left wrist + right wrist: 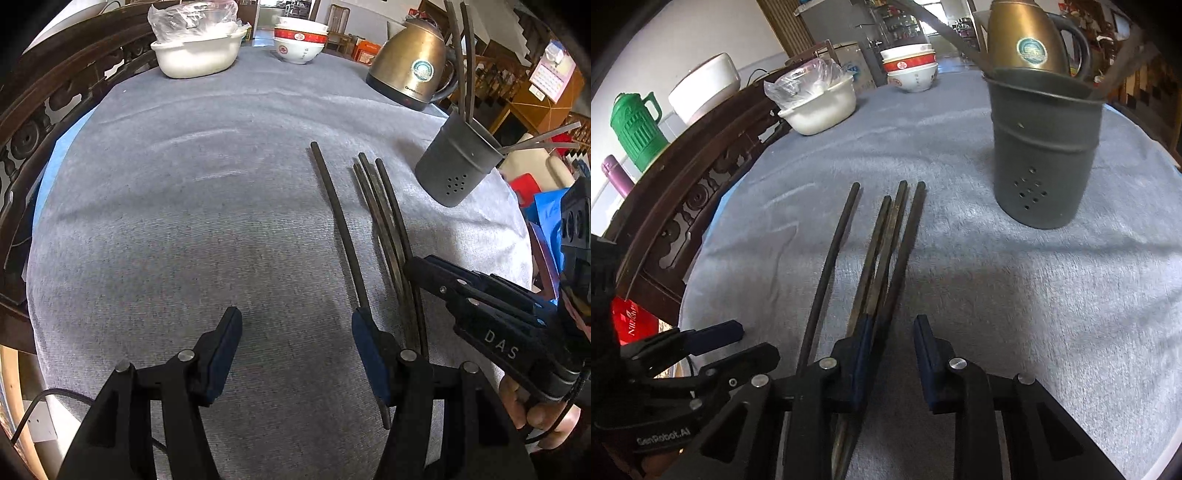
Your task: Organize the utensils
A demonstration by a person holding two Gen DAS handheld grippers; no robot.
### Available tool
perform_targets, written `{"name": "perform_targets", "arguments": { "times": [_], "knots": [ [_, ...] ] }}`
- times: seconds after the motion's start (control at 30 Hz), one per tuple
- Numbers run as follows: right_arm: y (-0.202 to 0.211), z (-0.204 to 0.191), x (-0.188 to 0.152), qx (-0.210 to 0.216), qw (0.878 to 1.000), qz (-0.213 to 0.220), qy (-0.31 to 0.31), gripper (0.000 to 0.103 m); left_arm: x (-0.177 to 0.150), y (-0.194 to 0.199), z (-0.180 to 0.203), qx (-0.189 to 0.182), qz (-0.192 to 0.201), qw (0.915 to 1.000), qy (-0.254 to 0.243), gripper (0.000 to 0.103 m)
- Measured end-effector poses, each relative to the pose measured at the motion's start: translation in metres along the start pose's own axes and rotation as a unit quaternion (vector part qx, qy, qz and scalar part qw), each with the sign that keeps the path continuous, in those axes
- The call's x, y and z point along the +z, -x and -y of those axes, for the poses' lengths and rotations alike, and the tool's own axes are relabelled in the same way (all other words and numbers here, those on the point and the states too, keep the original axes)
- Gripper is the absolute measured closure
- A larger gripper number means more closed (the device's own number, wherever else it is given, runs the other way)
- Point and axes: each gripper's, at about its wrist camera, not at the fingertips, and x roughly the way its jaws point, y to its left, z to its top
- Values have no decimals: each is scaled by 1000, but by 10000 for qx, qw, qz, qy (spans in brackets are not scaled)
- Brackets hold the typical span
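Several dark chopsticks lie on the grey tablecloth: one alone [338, 218] [831, 266] and a bundle of three [384, 221] [892, 251] to its right. A grey perforated utensil holder [456, 162] [1043, 155] stands at the right with several chopsticks in it. My left gripper [295, 332] is open and empty, low over the cloth, left of the single chopstick. My right gripper [892, 332] is open, its jaws straddling the near end of the bundle's rightmost chopstick. It also shows in the left wrist view [417, 266].
A brass kettle [412, 64] [1030, 37] stands behind the holder. A white basin with a plastic bag [197, 48] [820, 107] and stacked bowls [300, 38] [911, 70] sit at the far edge. A carved wooden chair back [40, 110] [690, 184] borders the table's left side.
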Motion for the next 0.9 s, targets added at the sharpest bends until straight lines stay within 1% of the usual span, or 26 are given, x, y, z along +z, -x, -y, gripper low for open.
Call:
{"name": "perform_targets", "arguments": {
  "times": [0.3,0.47,0.6,0.7,0.8,0.9],
  "knots": [
    [1,6,-1,-71,9999,27,-97,76,1,0,-1,-8,-4,10000,69,40],
    [5,8,-3,-196,9998,85,-54,76,2,0,-1,-42,-26,10000,86,40],
    [8,18,-5,-62,9996,90,-259,76,3,-1,2,-127,-94,9998,113,40],
    [15,24,-6,148,9988,222,-422,76,3,-3,8,-184,-151,9997,39,40],
    [21,27,-5,120,9982,351,-467,76,3,-3,15,-275,-198,9994,-5,40],
    [22,33,-5,143,9975,339,-596,76,4,-5,20,-413,-282,9987,12,40]
  ]
}}
